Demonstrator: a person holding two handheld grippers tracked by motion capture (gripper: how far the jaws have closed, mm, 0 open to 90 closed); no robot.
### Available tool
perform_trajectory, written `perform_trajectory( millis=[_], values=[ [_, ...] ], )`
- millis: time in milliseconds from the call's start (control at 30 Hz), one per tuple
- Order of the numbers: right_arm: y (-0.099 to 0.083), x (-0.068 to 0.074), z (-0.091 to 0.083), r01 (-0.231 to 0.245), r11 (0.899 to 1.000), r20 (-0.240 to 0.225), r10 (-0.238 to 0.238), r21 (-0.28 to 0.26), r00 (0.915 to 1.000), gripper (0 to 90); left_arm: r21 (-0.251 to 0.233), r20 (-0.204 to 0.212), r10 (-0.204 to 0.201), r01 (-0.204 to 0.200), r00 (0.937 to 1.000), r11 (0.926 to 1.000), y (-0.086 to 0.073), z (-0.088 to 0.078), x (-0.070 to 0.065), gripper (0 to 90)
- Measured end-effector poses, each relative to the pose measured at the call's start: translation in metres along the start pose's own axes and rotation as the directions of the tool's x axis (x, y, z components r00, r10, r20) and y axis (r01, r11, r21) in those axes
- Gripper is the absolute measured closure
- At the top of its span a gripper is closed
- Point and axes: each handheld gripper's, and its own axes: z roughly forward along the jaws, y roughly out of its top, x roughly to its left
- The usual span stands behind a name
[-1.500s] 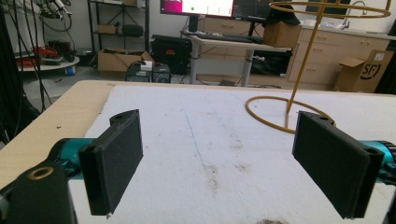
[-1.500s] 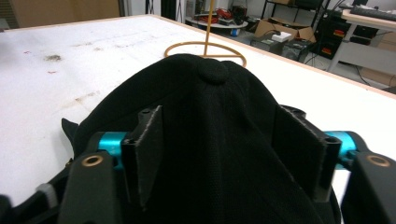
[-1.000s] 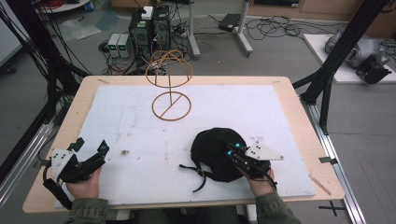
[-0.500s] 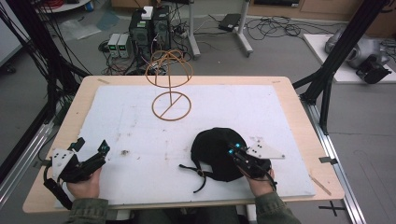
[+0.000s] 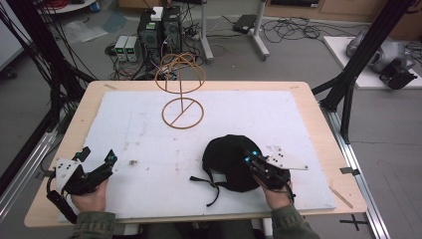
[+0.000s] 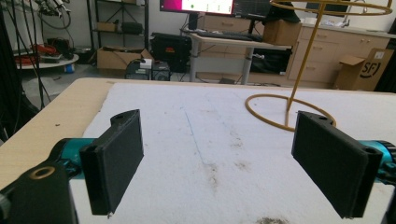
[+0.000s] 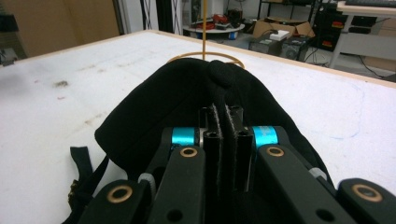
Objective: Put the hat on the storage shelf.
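**Two grippers on the table, one of them pinching a black cap**

Two hand-held grippers are at the near edge of a wooden table [image 5: 318, 129] that is covered by a white foam sheet [image 5: 124, 124]. The right gripper [image 5: 251, 158] lies at the near right part of the sheet, and its jaws are pressed together on the fabric of a black cap [image 5: 224, 154]. In the right gripper view the two jaws stand side by side with only a thin fold of the black cloth between them, and the rounded crown of the cap [image 7: 187, 93] rises just in front of them. The cap rests on the sheet, right of the centre and near the person's side. Its black straps [image 5: 211, 186] trail out on the sheet toward the near edge, on the left side of the cap.

The left gripper [image 5: 97, 158] is at the near left corner, well apart from the cap. Its jaws are spread wide and hold nothing; in the left gripper view only the stained white sheet shows between the two black pads [image 6: 116, 163].

A wire hat stand [image 5: 181, 92] of golden colour stands upright at the far middle of the sheet, with a round ring as its base and a wire dome on top. It is well apart from both grippers. Behind the table, computers and many cables lie on the floor.
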Motion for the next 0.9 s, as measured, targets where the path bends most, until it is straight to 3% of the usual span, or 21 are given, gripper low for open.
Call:
perform_trajectory(
  millis=[100, 233, 567, 900],
  values=[
    [0.0, -0.001, 0.0, -0.05, 0.999, -0.007, 0.05, -0.006, 0.9987, 87.2, 0.001, 0.002, 0.001, -0.001, 1.0, 1.0, 0.0, 0.0, 0.0, 17.0],
    [0.002, -0.002, -0.002, -0.067, 0.997, -0.007, 0.067, -0.034, 0.9977, 87.2, 0.002, 0.004, 0.001, -0.001, 1.0, 1.0, 0.0, 0.0, 0.0, 17.0],
    [0.011, -0.005, -0.006, -0.073, 0.99, 0.012, 0.074, -0.118, 0.9972, 87.2, -0.002, 0.005, 0.001, -0.001, 1.0, 1.0, 0.0, 0.0, 0.0, 17.1],
    [0.029, -0.012, -0.009, -0.076, 0.972, 0.013, 0.081, -0.221, 0.9966, 87.0, 0.002, 0.008, 0.019, -0.019, 0.9998, 0.9998, 0.0, 0.0, -0.002, 17.0]
  ],
)
